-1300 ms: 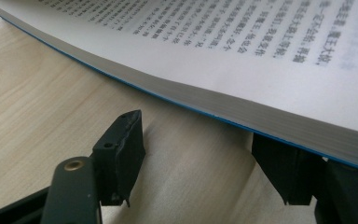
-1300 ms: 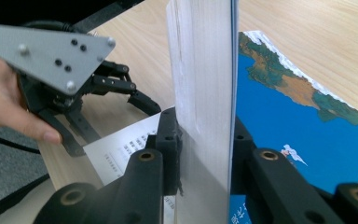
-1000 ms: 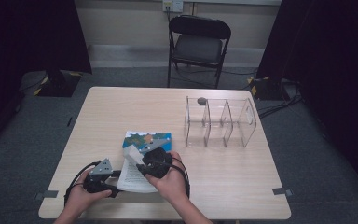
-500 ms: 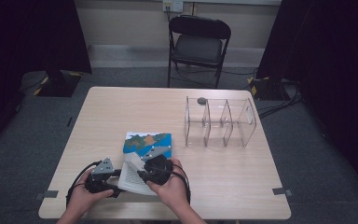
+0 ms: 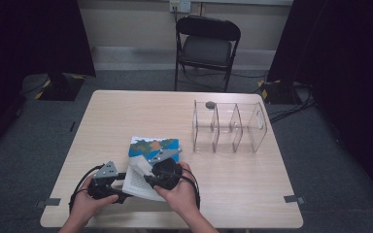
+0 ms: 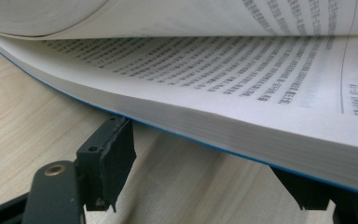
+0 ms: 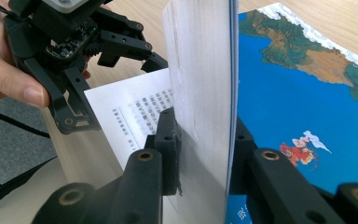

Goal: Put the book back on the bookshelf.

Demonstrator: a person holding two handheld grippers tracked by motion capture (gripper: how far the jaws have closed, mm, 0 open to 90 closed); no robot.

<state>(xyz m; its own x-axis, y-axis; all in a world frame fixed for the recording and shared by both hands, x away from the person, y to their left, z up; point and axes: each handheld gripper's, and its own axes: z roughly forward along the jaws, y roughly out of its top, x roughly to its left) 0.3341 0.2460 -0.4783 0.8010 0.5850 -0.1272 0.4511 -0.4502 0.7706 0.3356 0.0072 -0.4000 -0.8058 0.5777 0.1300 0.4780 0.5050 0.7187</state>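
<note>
1. The left gripper (image 5: 121, 187) lies low at the table's (image 5: 126, 116) near edge, jaws spread wide at the left edge of the open book (image 5: 148, 162), its tips just under the lower pages without clamping them.
2. The right gripper (image 7: 200, 154) pinches a thick sheaf of pages (image 7: 203, 70) standing upright, a jaw pressed on each side.
3. The book lies near the front middle of the table, blue cover (image 7: 298, 98) flat.
4. Farther right stands a clear divided rack (image 5: 229, 127), well apart.
5. Beyond the table stands a folding chair (image 5: 206, 46).
</note>
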